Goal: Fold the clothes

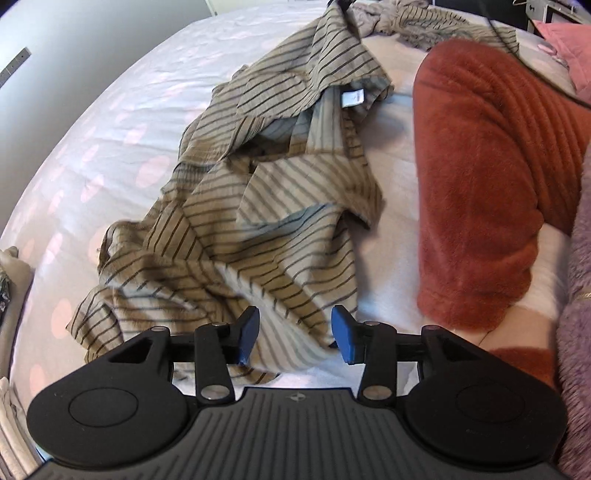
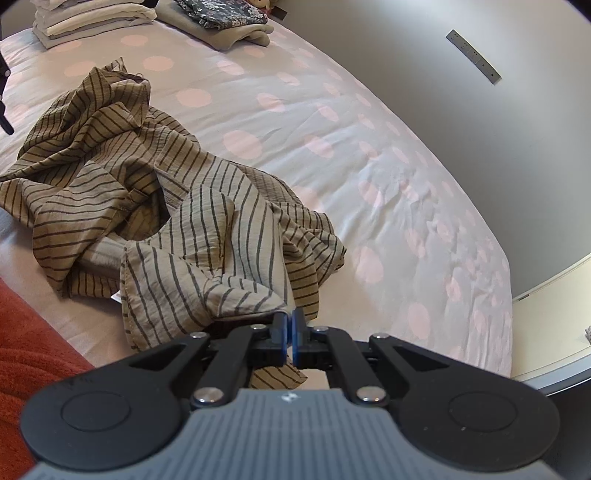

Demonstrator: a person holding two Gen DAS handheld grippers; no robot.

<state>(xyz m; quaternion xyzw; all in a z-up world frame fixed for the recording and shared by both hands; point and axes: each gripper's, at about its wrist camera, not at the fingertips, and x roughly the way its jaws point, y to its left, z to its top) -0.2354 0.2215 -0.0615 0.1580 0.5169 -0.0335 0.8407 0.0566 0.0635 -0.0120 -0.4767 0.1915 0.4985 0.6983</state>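
Note:
A crumpled tan shirt with dark stripes (image 1: 258,206) lies on the bed, its white neck label (image 1: 352,99) showing. My left gripper (image 1: 294,334) is open, with its blue pads just above the shirt's near hem, holding nothing. In the right wrist view the same shirt (image 2: 155,206) lies bunched ahead and to the left. My right gripper (image 2: 289,326) is shut on an edge of the shirt, with cloth pinched between the blue pads and a flap hanging below them.
The bed has a pale cover with pink dots (image 2: 332,155). A rust fleece blanket (image 1: 487,177) lies right of the shirt. Folded clothes stacks (image 2: 96,18) sit at the far end. A grey wall (image 2: 461,110) runs along the bed's right side.

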